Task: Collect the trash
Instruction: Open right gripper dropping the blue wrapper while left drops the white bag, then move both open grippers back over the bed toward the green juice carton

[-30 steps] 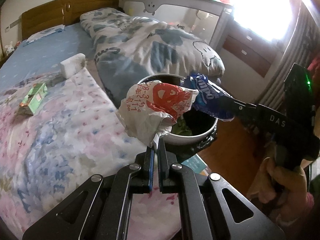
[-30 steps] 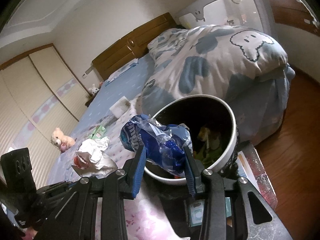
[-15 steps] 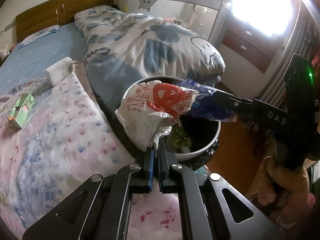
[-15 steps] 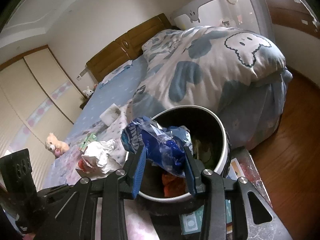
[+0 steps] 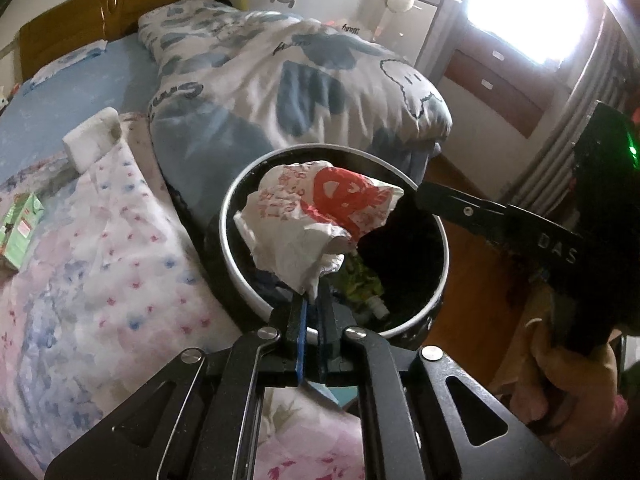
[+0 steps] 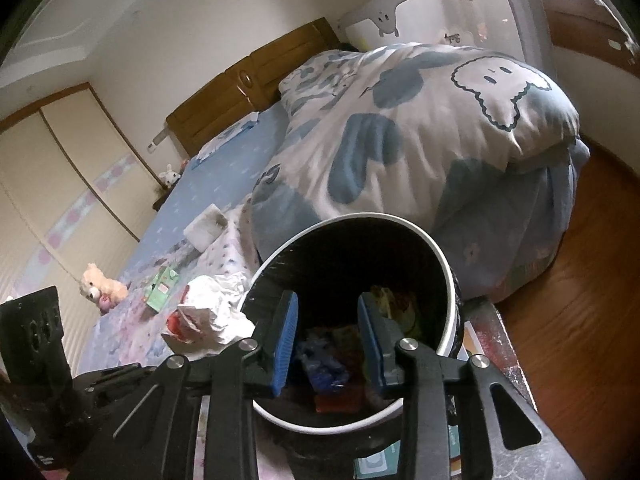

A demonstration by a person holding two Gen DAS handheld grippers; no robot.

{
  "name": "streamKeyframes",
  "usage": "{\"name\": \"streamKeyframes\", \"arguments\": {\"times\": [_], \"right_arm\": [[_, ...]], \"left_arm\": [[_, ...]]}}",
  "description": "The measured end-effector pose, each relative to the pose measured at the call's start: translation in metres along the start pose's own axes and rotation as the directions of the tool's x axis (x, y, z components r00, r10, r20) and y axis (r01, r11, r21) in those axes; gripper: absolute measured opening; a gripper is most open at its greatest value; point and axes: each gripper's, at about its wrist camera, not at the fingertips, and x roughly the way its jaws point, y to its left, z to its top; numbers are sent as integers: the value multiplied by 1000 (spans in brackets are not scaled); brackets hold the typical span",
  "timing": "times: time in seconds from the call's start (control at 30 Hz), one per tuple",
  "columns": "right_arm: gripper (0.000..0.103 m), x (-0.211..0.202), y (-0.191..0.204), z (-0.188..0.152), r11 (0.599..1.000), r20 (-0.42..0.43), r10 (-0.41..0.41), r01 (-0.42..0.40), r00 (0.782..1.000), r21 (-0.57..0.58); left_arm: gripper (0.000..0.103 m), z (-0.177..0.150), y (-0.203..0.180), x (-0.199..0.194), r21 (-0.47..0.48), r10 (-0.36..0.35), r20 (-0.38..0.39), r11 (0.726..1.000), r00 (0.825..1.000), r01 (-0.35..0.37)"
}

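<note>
Two grippers over one bin. Left wrist view: left gripper, fingers clenched on the lower tail of a crumpled white-and-red wrapper, held up above the open mouth of the bin; white rim, black liner, other rubbish at the bottom. Right gripper reaching in from the right edge, tip over the far side of the bin, carried by the right hand at lower right. Bin just beside the bed; on the floral cover, a green carton at far left and a white block further up; cloud-print duvet heaped behind the bin. Right wrist view: right gripper's fingers released, parted with nothing between them, jaws just now narrowing, poised above the bin's mouth. Blue wrapper lying loose inside the bin, below the gap, among red and yellow-green scraps. White-and-red wrapper at the bin's left rim, outside the fingers. Green carton and a teddy on the bed beyond, well apart from the bin.
</note>
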Motion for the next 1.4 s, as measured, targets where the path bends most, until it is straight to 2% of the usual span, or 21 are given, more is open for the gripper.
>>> {"name": "streamKeyframes", "arguments": {"times": [0.07, 0.1, 0.17, 0.33, 0.47, 0.53, 0.6, 0.67, 0.8, 0.93, 1.03, 1.1, 1.17, 1.4], "right_arm": [[32, -1, -1, 0, 1000, 2, -2, 2, 1000, 6], [32, -2, -2, 0, 1000, 4, 0, 0, 1000, 10], [32, -4, -4, -1, 1000, 10, 0, 0, 1000, 19], [35, -8, -2, -2, 1000, 19, 6, -6, 1000, 31], [36, -11, 9, -5, 1000, 22, 20, -20, 1000, 17], [40, -11, 17, -8, 999, 17, 32, -32, 999, 9], [59, -10, 23, -10, 999, 15, 47, -47, 999, 5], [69, -8, 32, -13, 998, 15, 61, -61, 998, 1], [79, 0, 50, -18, 996, -6, 88, -88, 996, -10], [84, 7, 68, -25, 994, -27, 106, -107, 994, -30], [90, 13, 82, -31, 991, -45, 122, -124, 991, -43], [92, 17, 91, -35, 990, -57, 127, -130, 990, -51], [93, 22, 100, -39, 989, -75, 132, -136, 988, -59], [96, 41, 132, -50, 981, -127, 158, -170, 979, -94]], "left_arm": [[11, 1, 1, 2, -8, -4, -6, 1000, 1000, 3], [20, 1, 2, 3, -10, -1, -8, 1000, 1000, 1], [31, -1, 3, 2, -15, 4, -3, 1000, 1000, -4], [34, -12, 15, -5, -53, 12, 0, 998, 1000, -12], [40, -26, 31, -15, -97, 39, 9, 995, 999, -38], [42, -34, 41, -21, -121, 54, 16, 991, 998, -52], [45, -43, 53, -27, -151, 71, 21, 986, 997, -67], [47, -49, 64, -33, -176, 88, 25, 981, 996, -82], [48, -64, 87, -45, -231, 128, 31, 966, 991, -117], [50, -79, 112, -57, -285, 163, 30, 947, 986, -148], [57, -89, 127, -66, -315, 196, 34, 933, 980, -176], [72, -95, 137, -72, -337, 222, 35, 920, 975, -197], [78, -100, 147, -78, -360, 244, 38, 908, 969, -215], [80, -110, 179, -94, -419, 304, 38, 869, 952, -261]]}}
